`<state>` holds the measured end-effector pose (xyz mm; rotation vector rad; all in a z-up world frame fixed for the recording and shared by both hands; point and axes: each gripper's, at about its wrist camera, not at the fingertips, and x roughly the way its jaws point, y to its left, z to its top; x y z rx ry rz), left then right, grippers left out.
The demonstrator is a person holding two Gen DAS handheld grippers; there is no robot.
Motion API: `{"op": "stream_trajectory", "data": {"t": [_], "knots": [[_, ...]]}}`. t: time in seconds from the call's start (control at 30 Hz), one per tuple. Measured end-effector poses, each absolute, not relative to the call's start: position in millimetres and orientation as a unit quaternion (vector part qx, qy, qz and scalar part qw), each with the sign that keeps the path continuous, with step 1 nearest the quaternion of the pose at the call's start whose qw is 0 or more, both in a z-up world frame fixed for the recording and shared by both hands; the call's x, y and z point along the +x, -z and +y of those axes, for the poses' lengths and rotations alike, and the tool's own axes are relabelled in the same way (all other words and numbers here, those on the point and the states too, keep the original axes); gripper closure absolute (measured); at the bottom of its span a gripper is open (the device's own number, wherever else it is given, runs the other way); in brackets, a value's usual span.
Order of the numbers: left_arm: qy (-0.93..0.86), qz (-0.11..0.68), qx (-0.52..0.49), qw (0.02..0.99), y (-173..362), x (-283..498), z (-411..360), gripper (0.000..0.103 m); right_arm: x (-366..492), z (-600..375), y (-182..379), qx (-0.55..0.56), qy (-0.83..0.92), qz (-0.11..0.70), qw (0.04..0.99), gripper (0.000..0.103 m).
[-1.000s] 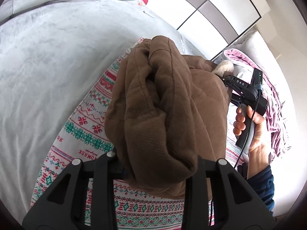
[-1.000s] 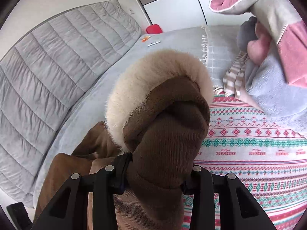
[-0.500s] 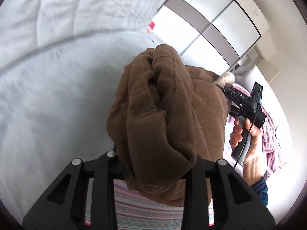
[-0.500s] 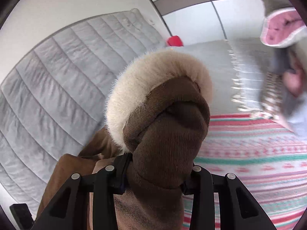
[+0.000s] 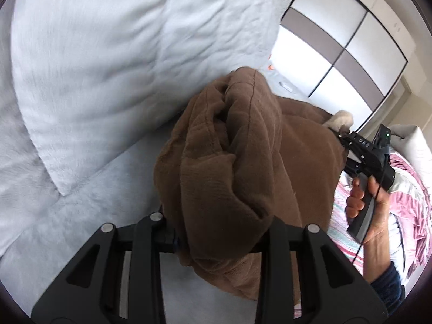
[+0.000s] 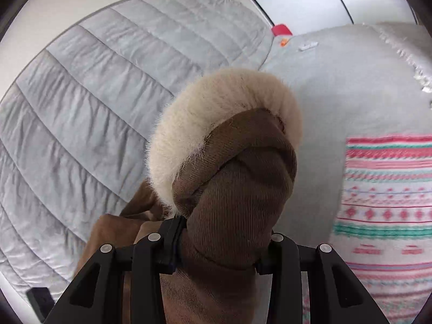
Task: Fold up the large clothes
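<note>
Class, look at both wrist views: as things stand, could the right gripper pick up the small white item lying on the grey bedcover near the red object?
Probably not. The right gripper is shut on the brown coat, whose bulk and fur trim fill its front, so the white item stays out of reach until the coat is released.

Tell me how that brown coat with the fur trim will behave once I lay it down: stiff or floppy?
Probably floppy: the brown coat bunches in thick soft folds where the left gripper clamps it. Likely bulky and somewhat heavy, since the wad fills the right gripper and more cloth hangs below. The fur trim looks springy, so that edge may not lie flat.
</note>
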<state>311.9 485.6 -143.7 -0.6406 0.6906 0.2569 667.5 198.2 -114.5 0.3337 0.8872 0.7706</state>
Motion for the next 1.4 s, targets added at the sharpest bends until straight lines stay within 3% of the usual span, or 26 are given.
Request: {"op": "stream_trajectory", "data": {"t": [0.17,0.53,0.73,0.8,0.93,1.07,1.2,1.27,1.3,1.33,1.4], "knots": [[-0.106,0.343,-0.337,0.87,201.9,315.9,508.8,0.057,703.5,188.8,197.5,0.207,-0.311,0.479,0.794,0.059],[-0.111,0.336,-0.28,0.892,159.8,325.6,487.8,0.063,677.3,166.7,167.6,0.241,-0.358,0.422,0.798,0.061],[-0.119,0.348,-0.258,0.893,180.6,342.3,490.9,0.057,689.5,153.4,200.5,0.246,-0.318,0.47,0.786,0.06],[-0.12,0.352,-0.254,0.893,177.0,341.7,489.1,0.057,688.4,156.0,201.7,0.227,-0.319,0.47,0.791,0.055],[-0.132,0.358,-0.242,0.892,170.4,328.3,484.7,0.044,689.3,148.9,193.4,0.229,-0.303,0.482,0.789,0.033],[-0.168,0.346,-0.208,0.899,147.3,300.6,473.9,0.044,672.6,129.8,169.4,0.199,-0.294,0.463,0.813,0.032],[-0.219,0.28,-0.163,0.92,114.1,256.0,459.3,0.044,634.3,109.6,132.0,0.146,-0.296,0.386,0.861,0.032],[-0.201,0.274,-0.148,0.929,105.3,260.0,450.8,0.044,606.2,111.6,120.0,0.127,-0.328,0.362,0.863,0.036],[-0.18,0.281,-0.138,0.933,103.7,270.5,444.4,0.046,586.9,122.1,114.8,0.095,-0.349,0.353,0.863,0.049],[-0.168,0.284,-0.131,0.935,104.9,279.5,441.1,0.054,570.7,133.8,112.3,0.062,-0.361,0.347,0.863,0.062],[-0.157,0.295,-0.119,0.935,111.2,304.5,437.7,0.073,535.7,165.4,112.1,-0.002,-0.392,0.348,0.852,0.073]]}}
